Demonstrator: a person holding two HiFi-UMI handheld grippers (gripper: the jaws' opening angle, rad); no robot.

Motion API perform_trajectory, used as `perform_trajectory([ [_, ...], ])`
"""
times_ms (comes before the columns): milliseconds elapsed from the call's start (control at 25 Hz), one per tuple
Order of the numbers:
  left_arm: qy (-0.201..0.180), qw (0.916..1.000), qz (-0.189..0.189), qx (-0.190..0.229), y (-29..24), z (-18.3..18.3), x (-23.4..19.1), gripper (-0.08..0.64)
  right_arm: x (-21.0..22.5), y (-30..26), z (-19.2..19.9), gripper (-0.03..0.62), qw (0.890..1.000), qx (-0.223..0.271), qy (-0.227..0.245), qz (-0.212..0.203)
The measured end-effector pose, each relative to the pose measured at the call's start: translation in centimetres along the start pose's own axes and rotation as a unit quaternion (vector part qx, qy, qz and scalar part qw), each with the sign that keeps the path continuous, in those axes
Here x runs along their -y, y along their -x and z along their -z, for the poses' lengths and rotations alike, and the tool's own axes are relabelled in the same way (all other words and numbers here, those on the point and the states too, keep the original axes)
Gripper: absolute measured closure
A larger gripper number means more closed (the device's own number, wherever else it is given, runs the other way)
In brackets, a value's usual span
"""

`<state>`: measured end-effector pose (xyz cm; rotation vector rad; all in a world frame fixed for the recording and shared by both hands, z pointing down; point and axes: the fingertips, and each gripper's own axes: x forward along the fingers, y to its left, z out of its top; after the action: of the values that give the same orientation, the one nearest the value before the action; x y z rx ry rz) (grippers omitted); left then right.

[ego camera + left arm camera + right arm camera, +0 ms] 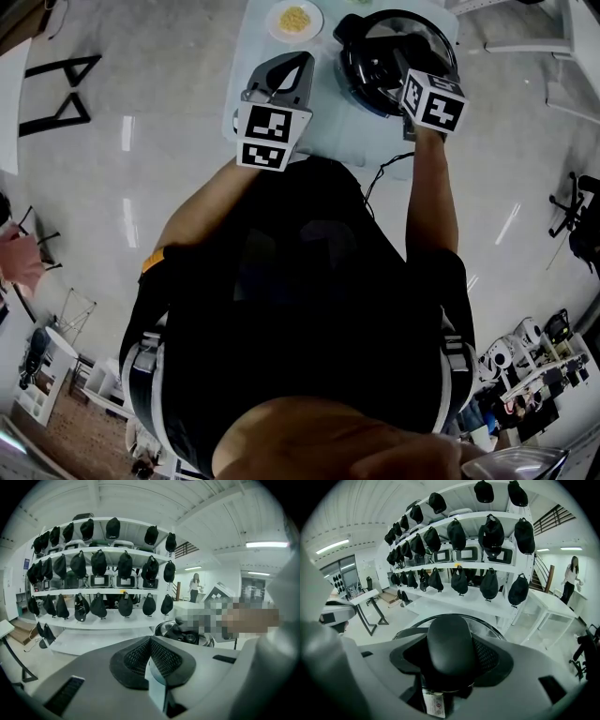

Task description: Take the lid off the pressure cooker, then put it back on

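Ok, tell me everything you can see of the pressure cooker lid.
The lid is round and dark, glassy-looking inside a shiny metal rim. It carries a smooth black oblong handle that looks like plastic. It is at the far end of the pale table. The right tool is shut on the handle. Whether it is seated on the cooker can't be told.

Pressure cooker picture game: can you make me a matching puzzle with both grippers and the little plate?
Things:
1. left gripper
2. right gripper
3. small plate

States:
A. holds yellow food
B. shut with nothing between its jaws
C. clamped on the lid handle

Pairs: 1-B, 2-C, 3-A
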<state>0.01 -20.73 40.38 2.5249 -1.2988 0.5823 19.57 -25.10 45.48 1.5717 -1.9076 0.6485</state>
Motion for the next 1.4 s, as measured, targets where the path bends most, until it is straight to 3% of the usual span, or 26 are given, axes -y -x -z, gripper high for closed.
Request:
perform_trajectory([
  [280, -0.002, 1.0, 0.006, -0.002, 0.1, 0.2, 0.9, 0.553, 0.3, 0.3, 0.0, 0.302, 1.0, 0.027, 0.013, 0.006],
  [800, -0.001, 1.0, 0.006, -0.004, 0.3, 0.6, 0.3, 0.553, -0.2, -0.2, -0.4, 0.302, 0.997, 0.017, 0.05, -0.048],
  [1120, 0.001, 0.9999, 0.013, 0.001, -0.3, 0.0, 1.0, 0.553, -0.4, 0.5, 0.0, 0.302, 1.0, 0.02, 0.018, -0.004],
  [1400, 0.004, 0.9999, 0.014, 0.004, 0.0, 0.1, 0.8, 0.554, -0.4, 0.3, 0.1, 0.302, 1.0, 0.019, 0.017, 0.001],
])
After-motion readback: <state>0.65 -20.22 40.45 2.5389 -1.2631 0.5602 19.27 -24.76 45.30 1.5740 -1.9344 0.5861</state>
